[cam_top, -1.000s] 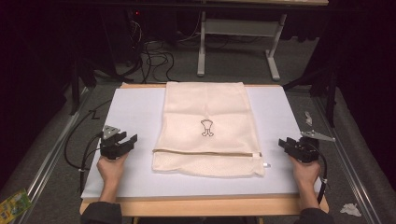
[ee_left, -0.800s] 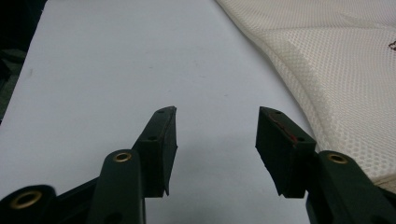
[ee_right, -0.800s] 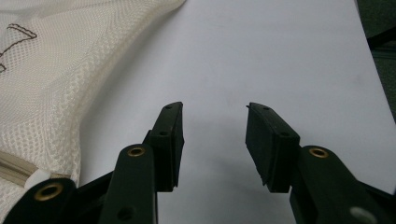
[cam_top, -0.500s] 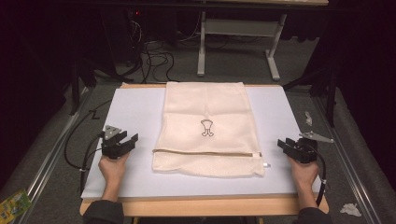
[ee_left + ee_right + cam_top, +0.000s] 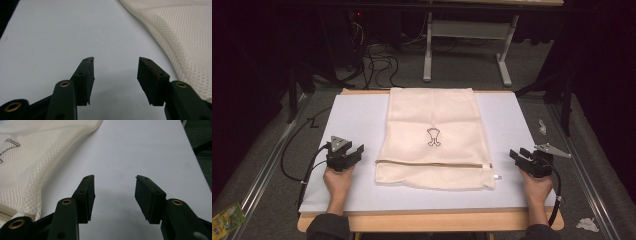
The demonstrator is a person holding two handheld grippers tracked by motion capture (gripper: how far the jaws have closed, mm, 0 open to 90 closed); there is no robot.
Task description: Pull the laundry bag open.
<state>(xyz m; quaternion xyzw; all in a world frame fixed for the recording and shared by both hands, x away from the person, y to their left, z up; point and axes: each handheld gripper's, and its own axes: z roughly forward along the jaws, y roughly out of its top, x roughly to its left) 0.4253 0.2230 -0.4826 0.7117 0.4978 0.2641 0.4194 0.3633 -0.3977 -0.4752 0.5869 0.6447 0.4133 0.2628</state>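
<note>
Cream mesh bag [image 5: 434, 137] lies flat, rectangular.

Mesh bag [image 5: 434, 137] lies flat in middle of surface [image 5: 357, 115], reaching its far edge. Left claw [image 5: 353, 152] sits on surface left of bag, near bag's front corner, not touching. Right claw [image 5: 518, 154] sits right of bag, near surface's right edge. Both hands at front edge.
</note>
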